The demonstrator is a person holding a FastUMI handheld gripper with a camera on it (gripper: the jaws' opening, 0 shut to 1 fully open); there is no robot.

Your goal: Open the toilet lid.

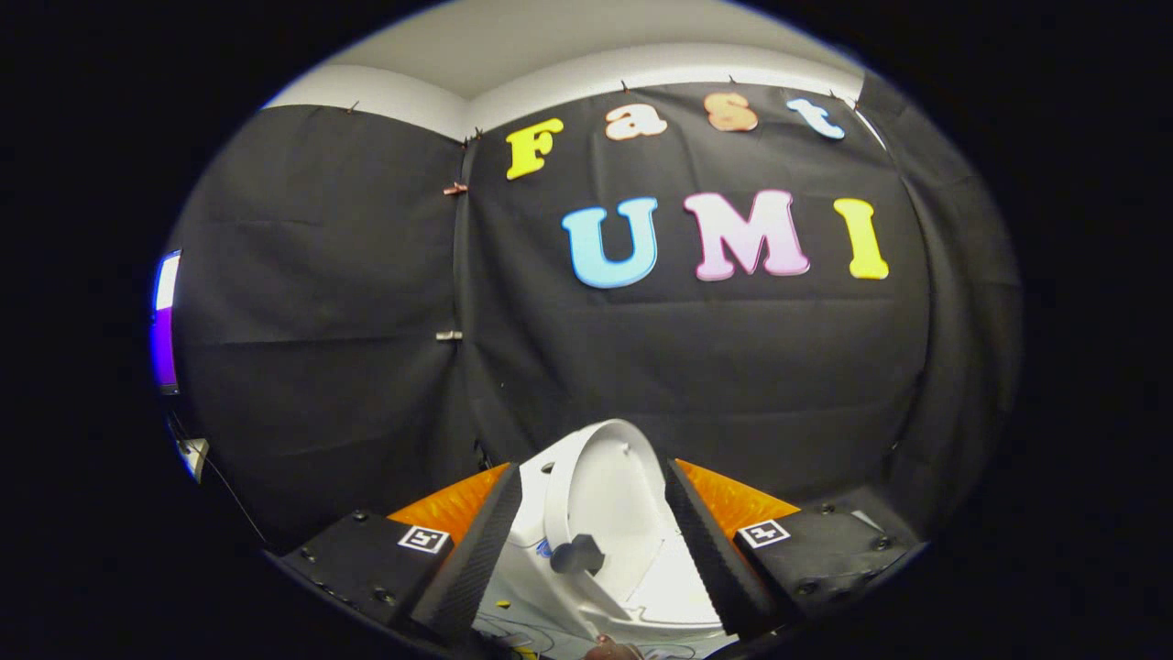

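- Here, the gripper [594,559] was spread wide, with a broad gap between its two ribbed fingers [476,550], and neither finger pressed on anything
- Between the fingers showed a small white glossy plastic toilet [559,596], seen from above and close to the fingers' inner faces
- The white oval toilet lid [609,477] stood raised, tilted up and back toward the black cloth wall [321,348], its rounded rim reaching just past the fingertips
- The pale inner face of the lid was turned toward the camera, with a small peg near its upper rim
- A small dark grey knob-like piece [575,554] sat on the left rim of the seat, between the fingers; what it was could not be told
- A little of the white base spread below the lid, with faint blue marks beside the left finger
- Beyond the lid hung the wall, with a strip of pale ceiling [586,46] above it
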